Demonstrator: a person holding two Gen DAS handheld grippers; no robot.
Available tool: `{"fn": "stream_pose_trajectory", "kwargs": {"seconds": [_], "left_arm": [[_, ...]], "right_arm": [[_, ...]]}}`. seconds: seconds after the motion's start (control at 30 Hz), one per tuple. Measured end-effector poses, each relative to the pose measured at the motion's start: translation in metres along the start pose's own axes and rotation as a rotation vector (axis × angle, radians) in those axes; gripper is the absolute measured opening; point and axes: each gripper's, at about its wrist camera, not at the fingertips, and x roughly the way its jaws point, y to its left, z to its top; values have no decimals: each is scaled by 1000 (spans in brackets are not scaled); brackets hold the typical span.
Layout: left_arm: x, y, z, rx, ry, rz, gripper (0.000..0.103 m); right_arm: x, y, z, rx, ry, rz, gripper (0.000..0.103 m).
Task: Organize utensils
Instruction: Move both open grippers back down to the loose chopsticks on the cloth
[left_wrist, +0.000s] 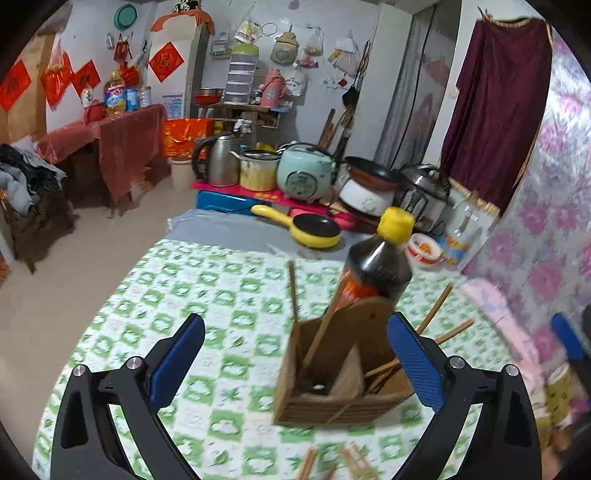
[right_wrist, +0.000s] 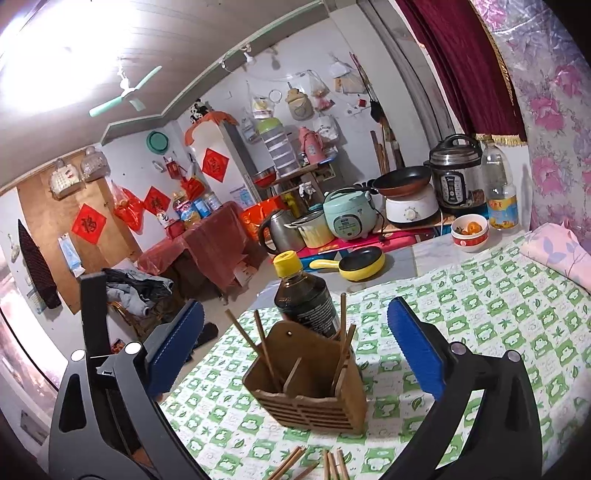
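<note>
Both hand-held grippers, left (left_wrist: 295, 363) and right (right_wrist: 295, 350), are standing wide open with nothing between their pads. Just ahead of them the wooden holder (right_wrist: 308, 387) is sitting upright, its chopsticks (right_wrist: 266, 350) leaning upward, beside a dark bottle (right_wrist: 303, 295)

The holder (right_wrist: 308, 384) stands mid-cloth (right_wrist: 498, 314) with the bottle (right_wrist: 304, 299) touching its back, blocking approach from behind. Chopsticks (right_wrist: 267, 354) jut above its rim. The cloth on both sides lies bare. Loose chopsticks (right_wrist: 332, 463) lie in front, near the edge.
</note>
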Motion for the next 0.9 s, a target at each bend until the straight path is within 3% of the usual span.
{"fn": "stream_pose_trajectory", "kwargs": {"seconds": [0.17, 0.27, 0.37, 0.43, 0.53, 0.6, 0.67, 0.9], "left_arm": [[7, 21, -55, 39, 18, 31, 97], [23, 37, -88, 55, 105, 78, 97], [41, 58, -119, 34, 241, 75, 97], [42, 66, -129, 10, 275, 52, 97], [39, 74, -141, -1, 295, 50, 97], [36, 76, -150, 17, 305, 67, 97], [33, 76, -160, 31, 322, 67, 97], [15, 79, -185, 43, 363, 66, 97]], "right_arm": [[-1, -6, -8, 45, 47, 15, 97], [5, -9, -18, 67, 95, 4, 97], [7, -14, -44, 31, 141, -16, 97], [3, -22, -70, -22, 141, -57, 97], [5, -42, -118, -110, 207, -194, 97], [8, -59, -143, -119, 312, -262, 97], [3, -71, -156, -87, 362, -235, 97], [-30, -82, -182, -96, 383, -256, 97]]}}
